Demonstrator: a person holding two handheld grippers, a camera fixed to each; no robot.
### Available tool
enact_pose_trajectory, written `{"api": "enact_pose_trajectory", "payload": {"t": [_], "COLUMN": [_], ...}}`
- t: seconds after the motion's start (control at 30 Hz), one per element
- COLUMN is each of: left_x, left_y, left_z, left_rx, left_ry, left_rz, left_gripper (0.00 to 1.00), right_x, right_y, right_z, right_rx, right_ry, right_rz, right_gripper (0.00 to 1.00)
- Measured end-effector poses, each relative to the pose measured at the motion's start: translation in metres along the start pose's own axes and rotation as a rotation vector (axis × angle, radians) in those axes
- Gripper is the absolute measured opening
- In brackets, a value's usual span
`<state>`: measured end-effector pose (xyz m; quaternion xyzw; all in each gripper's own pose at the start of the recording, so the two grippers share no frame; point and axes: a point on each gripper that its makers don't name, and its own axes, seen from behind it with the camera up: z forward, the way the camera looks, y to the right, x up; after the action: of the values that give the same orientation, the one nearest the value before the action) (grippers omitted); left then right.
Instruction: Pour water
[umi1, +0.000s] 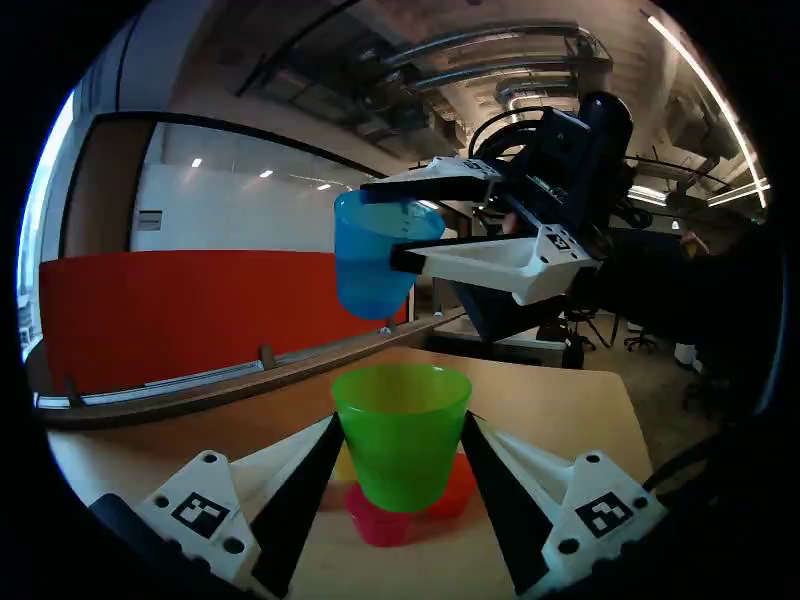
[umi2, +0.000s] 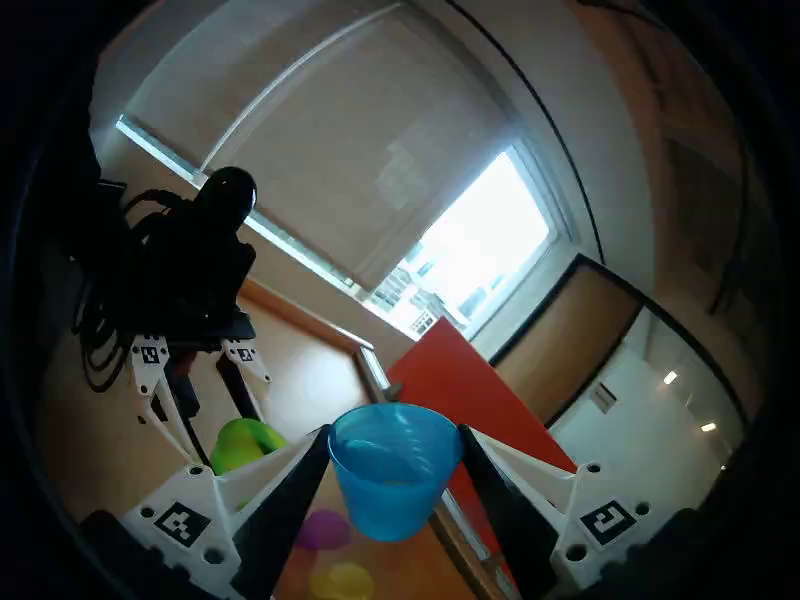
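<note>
A green cup (umi1: 403, 440) sits upright between the fingers of my left gripper (umi1: 403, 425), which is shut on it just above the wooden table (umi1: 560, 400). Higher up and a little behind it, my right gripper (umi1: 382, 225) reaches in from the right, shut on a translucent blue cup (umi1: 372, 260) that stands nearly upright. In the right gripper view the blue cup (umi2: 393, 485) is clamped between the right gripper (umi2: 393, 432) fingers. The left gripper (umi2: 230, 425) with the green cup (umi2: 245, 443) shows below and to the left. I cannot tell whether the blue cup holds water.
A red cup (umi1: 380, 522), a yellow piece (umi1: 345, 466) and another red piece (umi1: 457, 482) lie on the table under the green cup. A purple piece (umi2: 322, 528) and a yellow piece (umi2: 340, 578) show below the blue cup. A red partition (umi1: 180, 310) runs behind the table.
</note>
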<state>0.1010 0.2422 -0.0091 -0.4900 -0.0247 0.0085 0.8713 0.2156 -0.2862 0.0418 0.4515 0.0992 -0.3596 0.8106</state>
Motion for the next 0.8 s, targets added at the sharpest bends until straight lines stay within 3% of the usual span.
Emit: {"api": "enact_pose_trajectory", "payload": {"t": [0.8], "left_x": [0.0061], "left_y": [-0.0005], "left_z": [-0.0007], "left_rx": [0.001], "left_ry": [0.01], "left_rz": [0.003], "left_gripper": [0.84], "right_x": [0.0057], "right_y": [0.0012], "right_z": [0.0077], "right_rx": [0.013], "right_ry": [-0.03], "right_rz": [-0.177], "right_gripper": [0.94]}}
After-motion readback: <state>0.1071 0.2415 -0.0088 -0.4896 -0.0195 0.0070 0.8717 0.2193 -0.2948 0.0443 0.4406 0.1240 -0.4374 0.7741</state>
